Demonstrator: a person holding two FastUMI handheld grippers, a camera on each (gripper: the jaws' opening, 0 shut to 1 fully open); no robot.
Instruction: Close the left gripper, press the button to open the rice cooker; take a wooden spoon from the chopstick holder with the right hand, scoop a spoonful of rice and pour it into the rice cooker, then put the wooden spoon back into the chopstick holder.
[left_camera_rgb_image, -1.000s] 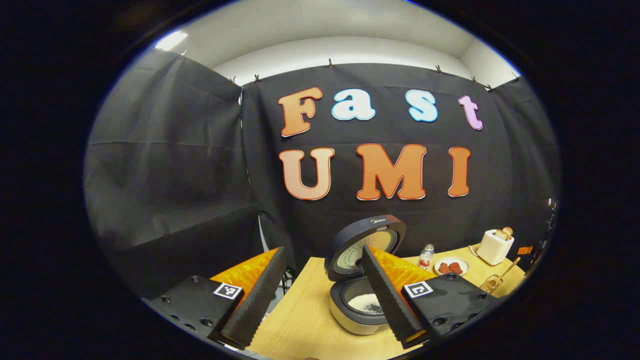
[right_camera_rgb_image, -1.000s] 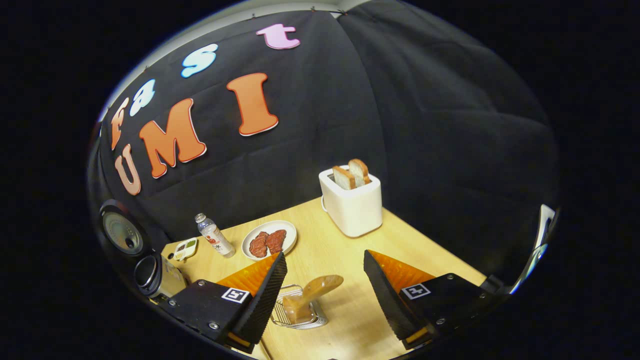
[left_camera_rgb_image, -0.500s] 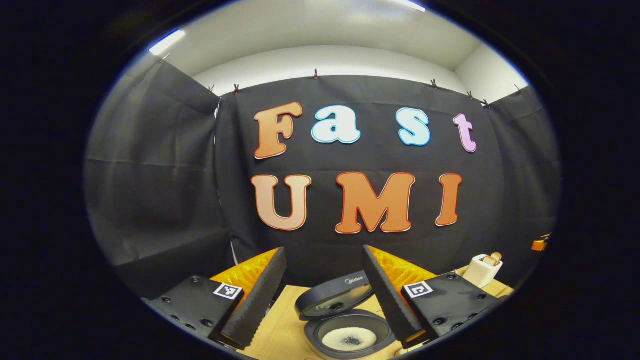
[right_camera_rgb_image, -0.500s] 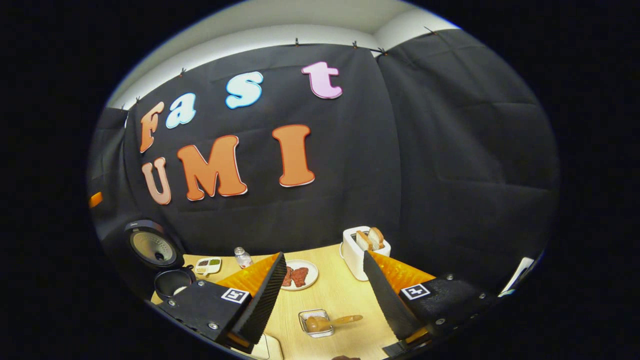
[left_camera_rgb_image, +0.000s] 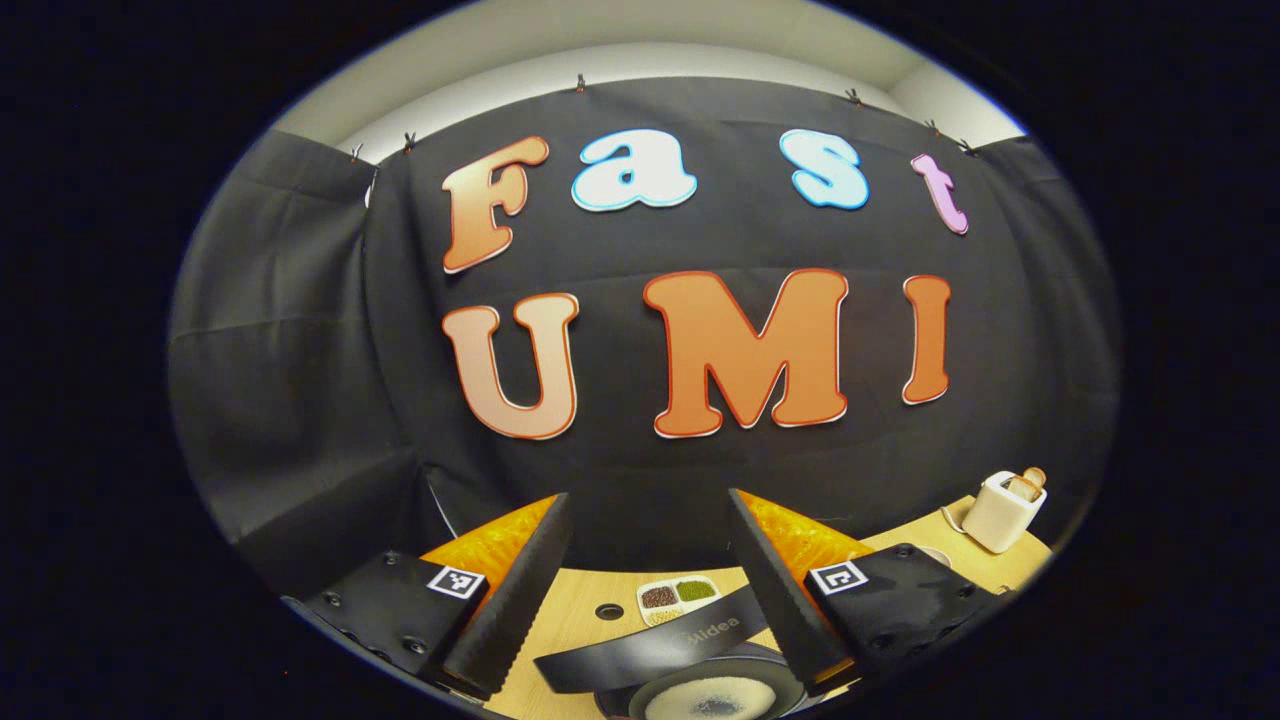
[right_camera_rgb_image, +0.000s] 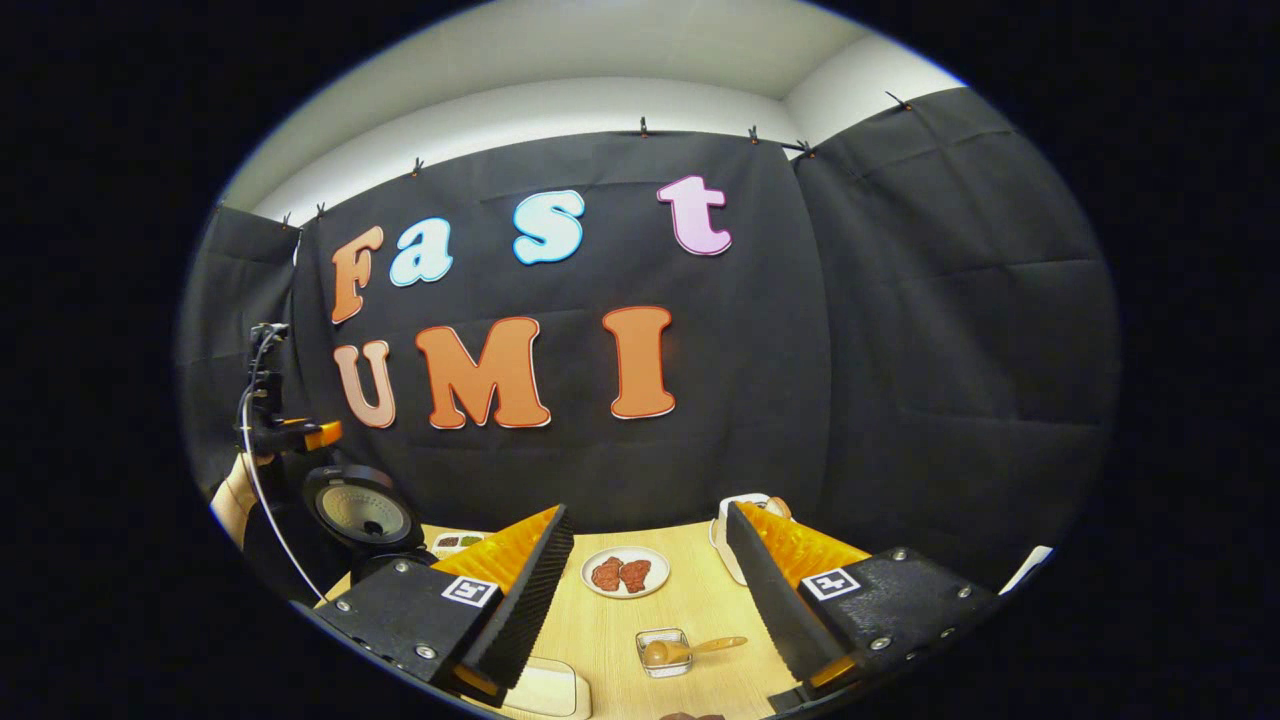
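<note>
On the wooden table (right_camera_rgb_image: 610, 625), the wooden spoon (right_camera_rgb_image: 690, 650) lies handle-rightward in the chopstick holder (right_camera_rgb_image: 663, 652), just below the empty, spread right gripper (right_camera_rgb_image: 645, 580).

left tongs (left_camera_rgb_image: 648, 600): fingers spread, empty | right tongs (right_camera_rgb_image: 648, 610): fingers spread, empty | both apparently raised, roughly level

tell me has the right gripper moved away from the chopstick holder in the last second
Yes. In the right gripper view the right gripper has pulled up and back: the chopstick holder looks smaller against the table.
</note>
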